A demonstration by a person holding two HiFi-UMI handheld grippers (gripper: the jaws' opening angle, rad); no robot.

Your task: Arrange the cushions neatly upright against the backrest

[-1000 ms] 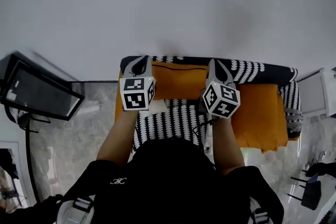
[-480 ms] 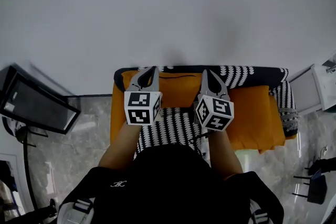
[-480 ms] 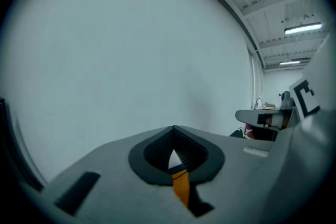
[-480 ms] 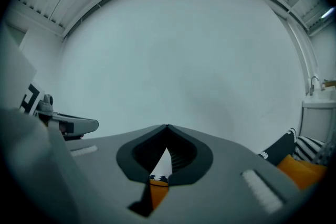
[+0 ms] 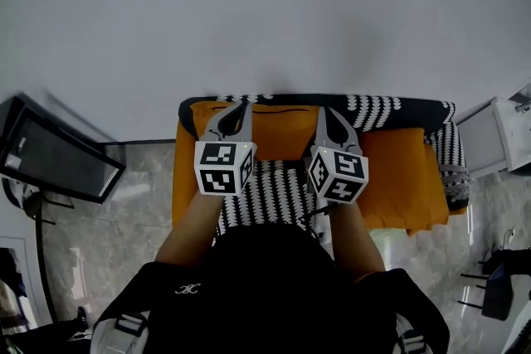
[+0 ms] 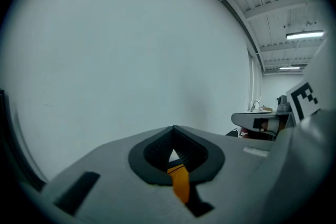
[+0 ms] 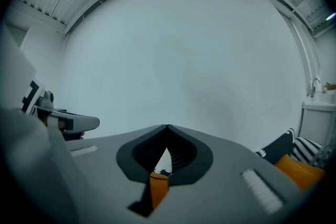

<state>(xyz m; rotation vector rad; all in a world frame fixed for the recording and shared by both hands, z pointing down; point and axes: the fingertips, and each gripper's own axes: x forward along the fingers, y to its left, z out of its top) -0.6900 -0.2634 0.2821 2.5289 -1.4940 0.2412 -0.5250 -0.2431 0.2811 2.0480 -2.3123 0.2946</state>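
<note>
Jaws closed tip to tip, the left gripper (image 5: 239, 110) and right gripper (image 5: 326, 113) poise over the orange cushion (image 5: 282, 135) at the patterned backrest (image 5: 390, 106), which likely needs squaring upright next.

left gripper (image 5: 241, 106) and right gripper (image 5: 324, 110) are grey with black-lined jaws; each has a white cube (image 5: 222, 168) of black square markers; black short-sleeved top (image 5: 274, 278), tiny white logo (image 5: 187, 289)

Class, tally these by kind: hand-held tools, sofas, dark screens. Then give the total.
Tools: 2, left tool and right tool
Sofas: 1, the patterned sofa
Dark screens: 1, the dark screen
Total: 4
</note>
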